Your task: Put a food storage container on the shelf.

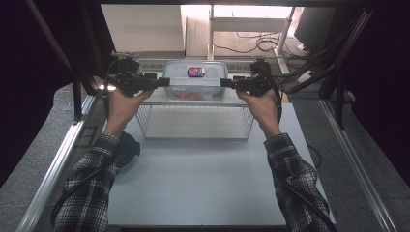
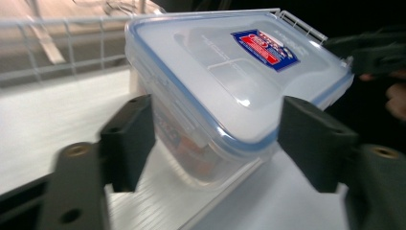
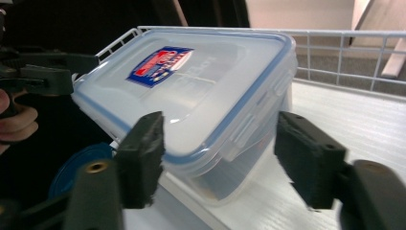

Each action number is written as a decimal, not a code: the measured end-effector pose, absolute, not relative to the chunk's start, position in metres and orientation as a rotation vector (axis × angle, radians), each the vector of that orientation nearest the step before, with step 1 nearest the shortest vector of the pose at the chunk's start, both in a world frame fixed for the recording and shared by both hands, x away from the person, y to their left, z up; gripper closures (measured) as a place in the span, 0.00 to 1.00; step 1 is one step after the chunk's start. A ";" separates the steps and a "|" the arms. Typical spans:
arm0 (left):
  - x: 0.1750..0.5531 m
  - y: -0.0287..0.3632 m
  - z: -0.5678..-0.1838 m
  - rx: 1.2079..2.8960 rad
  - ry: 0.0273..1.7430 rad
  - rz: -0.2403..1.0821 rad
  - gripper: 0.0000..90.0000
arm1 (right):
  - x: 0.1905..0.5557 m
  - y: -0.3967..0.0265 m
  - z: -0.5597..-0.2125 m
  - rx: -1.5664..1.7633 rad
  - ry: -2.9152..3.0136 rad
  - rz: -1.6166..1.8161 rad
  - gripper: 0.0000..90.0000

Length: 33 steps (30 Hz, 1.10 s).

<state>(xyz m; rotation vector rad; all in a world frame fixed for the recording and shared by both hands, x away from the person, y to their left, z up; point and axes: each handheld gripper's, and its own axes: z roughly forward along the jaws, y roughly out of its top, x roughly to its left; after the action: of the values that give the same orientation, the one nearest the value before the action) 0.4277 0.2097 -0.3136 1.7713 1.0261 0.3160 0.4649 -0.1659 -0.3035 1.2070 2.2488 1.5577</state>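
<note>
I hold the clear lidded food container atop the wire shelf rack, its long axis spanning between left tool and right tool, each straddling an end, jaws released.

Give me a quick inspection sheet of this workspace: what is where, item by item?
Surface: pale table, bare in front.
Job's things: clear lidded container with a red-and-blue label, on top of a white wire rack.
Clutter: dark blue round thing at the rack's left, partly hidden.
Grippers: left gripper and right gripper at the container's two ends; each gripper view shows a container corner between its jaws, with gaps at the pads.
Cables: black cables trail along both sleeves.
Surroundings: dark curtains, metal frame, more cables behind.
</note>
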 end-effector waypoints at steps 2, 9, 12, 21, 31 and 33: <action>0.421 0.210 -0.313 1.790 1.001 0.352 0.22 | 0.459 -0.168 -0.303 1.175 2.239 1.571 0.27; 0.385 0.206 -0.320 1.843 0.927 0.393 0.09 | 0.434 -0.173 -0.308 1.088 2.243 1.562 0.13; 0.371 0.203 -0.325 1.855 0.901 0.411 0.07 | 0.422 -0.174 -0.310 1.045 2.253 1.558 0.10; 0.331 0.193 -0.348 1.884 0.843 0.445 0.03 | 0.386 -0.174 -0.324 0.943 2.291 1.490 0.07; 0.299 0.188 -0.373 1.891 0.813 0.399 0.04 | 0.347 -0.176 -0.340 0.835 2.326 1.382 0.01; 0.293 0.184 -0.376 1.904 0.802 0.397 0.04 | 0.340 -0.177 -0.345 0.828 2.335 1.374 0.01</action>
<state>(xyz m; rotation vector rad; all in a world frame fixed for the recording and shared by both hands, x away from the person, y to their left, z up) 0.2925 0.1841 -0.3764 1.9042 0.8019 0.3969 0.3400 -0.1775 -0.3446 0.8277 2.3345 1.3736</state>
